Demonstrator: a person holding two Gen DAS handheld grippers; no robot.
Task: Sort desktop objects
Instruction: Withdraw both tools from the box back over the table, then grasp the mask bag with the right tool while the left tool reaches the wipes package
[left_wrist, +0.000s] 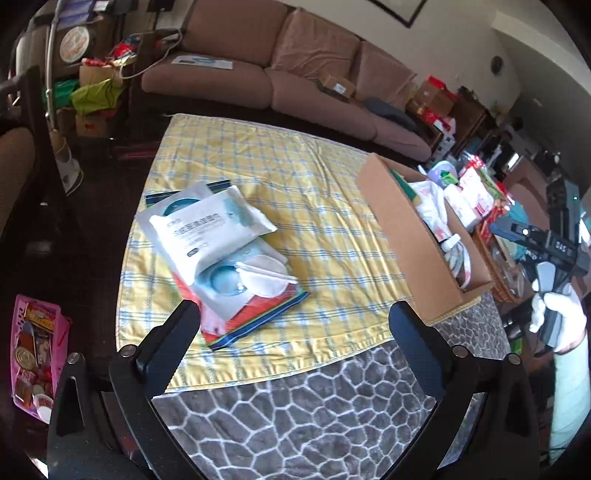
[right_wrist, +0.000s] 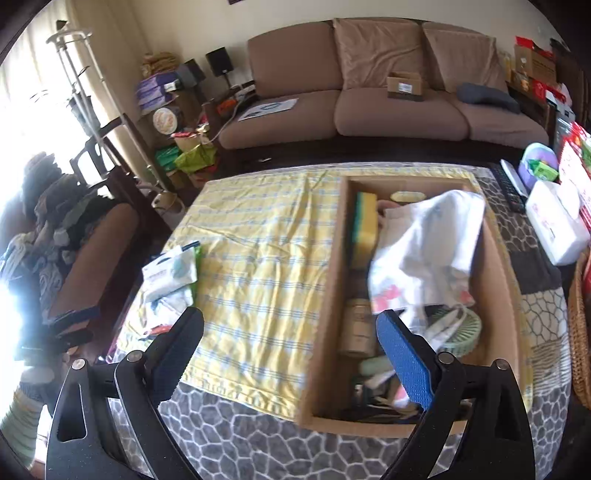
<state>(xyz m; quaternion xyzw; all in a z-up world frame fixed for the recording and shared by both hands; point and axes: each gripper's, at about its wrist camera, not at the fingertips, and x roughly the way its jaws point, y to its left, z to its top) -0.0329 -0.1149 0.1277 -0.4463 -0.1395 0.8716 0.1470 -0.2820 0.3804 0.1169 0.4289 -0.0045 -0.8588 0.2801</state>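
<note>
Clutter deep inside the cardboard box (right_wrist: 325, 295) blurs together; left gripper (left_wrist: 293, 319) and right gripper (right_wrist: 290, 328) gape empty.

Packets pile (left_wrist: 218, 254) on cloth (left_wrist: 295, 184) left, box (left_wrist: 406, 229) right, sofa (left_wrist: 288, 74) behind

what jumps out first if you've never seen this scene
The yellow plaid cloth covering most of the table catches the eye first, with an open cardboard box on its right side stuffed with a white plastic bag and a yellow-green sponge. On the cloth's left lies a messy stack of flat packets topped by a white wipes pack. Both tools, left and right, hang open and empty.
</note>
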